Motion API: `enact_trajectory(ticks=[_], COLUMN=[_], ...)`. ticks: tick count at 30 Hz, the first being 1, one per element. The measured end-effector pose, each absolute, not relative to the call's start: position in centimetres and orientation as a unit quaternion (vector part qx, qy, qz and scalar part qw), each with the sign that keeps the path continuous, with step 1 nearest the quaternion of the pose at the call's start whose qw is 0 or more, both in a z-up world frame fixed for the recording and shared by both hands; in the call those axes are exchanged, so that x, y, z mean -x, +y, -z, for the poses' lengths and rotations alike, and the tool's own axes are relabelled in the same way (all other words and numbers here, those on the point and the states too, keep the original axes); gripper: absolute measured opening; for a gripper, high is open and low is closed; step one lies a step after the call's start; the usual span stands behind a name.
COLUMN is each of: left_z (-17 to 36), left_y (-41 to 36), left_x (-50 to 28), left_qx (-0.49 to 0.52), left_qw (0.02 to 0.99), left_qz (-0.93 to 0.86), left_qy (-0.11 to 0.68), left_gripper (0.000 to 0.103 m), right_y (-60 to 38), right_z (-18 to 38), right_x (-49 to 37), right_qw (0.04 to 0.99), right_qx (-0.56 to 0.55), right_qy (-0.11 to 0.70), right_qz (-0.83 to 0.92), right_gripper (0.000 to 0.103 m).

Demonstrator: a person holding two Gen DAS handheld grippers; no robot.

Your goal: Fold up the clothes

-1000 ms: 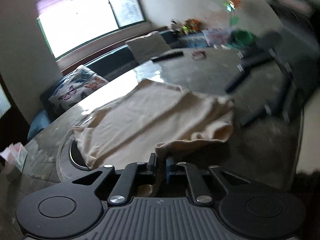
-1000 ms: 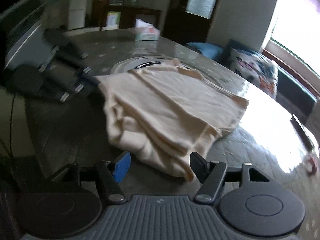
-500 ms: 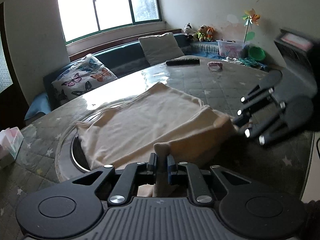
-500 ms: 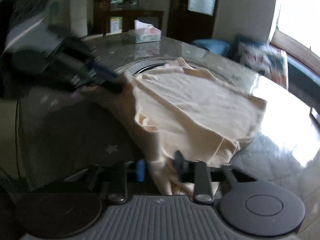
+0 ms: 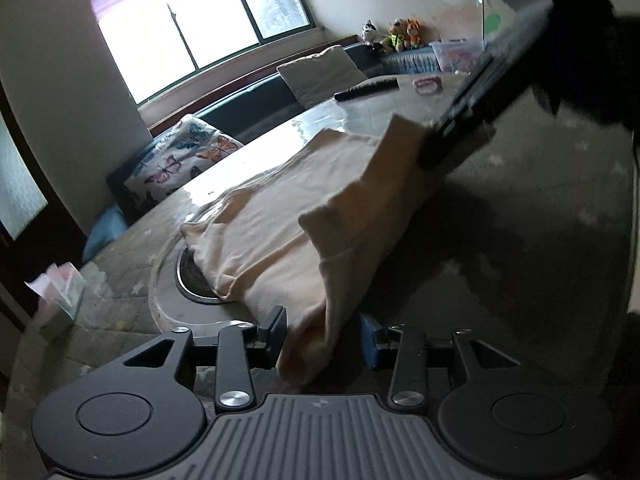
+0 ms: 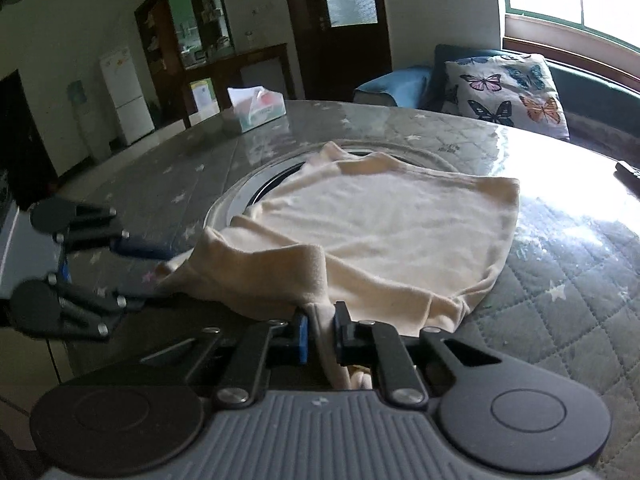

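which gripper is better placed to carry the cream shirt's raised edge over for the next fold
Right. The right gripper is shut on the cream shirt, pinching its lifted edge. The left gripper is open, the cloth hanging loose between its fingers.
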State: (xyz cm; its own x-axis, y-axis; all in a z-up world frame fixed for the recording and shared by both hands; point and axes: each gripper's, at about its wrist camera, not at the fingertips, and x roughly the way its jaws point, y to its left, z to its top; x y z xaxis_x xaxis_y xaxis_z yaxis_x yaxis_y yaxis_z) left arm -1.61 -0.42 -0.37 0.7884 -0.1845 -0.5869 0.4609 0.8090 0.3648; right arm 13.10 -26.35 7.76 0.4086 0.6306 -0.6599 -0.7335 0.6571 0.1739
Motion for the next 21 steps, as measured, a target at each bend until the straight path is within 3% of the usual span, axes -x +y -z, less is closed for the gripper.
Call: enact_trajectory(ticks=[3, 8, 21], left_z=[0.9, 1.0, -3.9], left_y=[-0.5, -0.3, -0.2], left_x=[1.5, 1.6, 7.7], left_qx=[-0.281, -0.292, -0.246], left_qw=[0.907, 0.907, 0.916], left_qz=[0.172, 0.175, 0.204], left_qy=[0.260, 0.246, 0.242], left_gripper=[0.040, 0.011, 0.007], right_y=[-26.3, -26.3, -29.0], right_z=[-7.9, -7.8, -10.9], right_x=[-13.0, -12.5, -6.4], right_qw=[0.839, 0.847, 0.854], right_qx=[0.072, 0.066, 0.076], right_qy=[0.357, 0.349, 0.304], right_qz=[-0.405, -0.396, -0.416], right_gripper=[0.011, 0.009, 0.008])
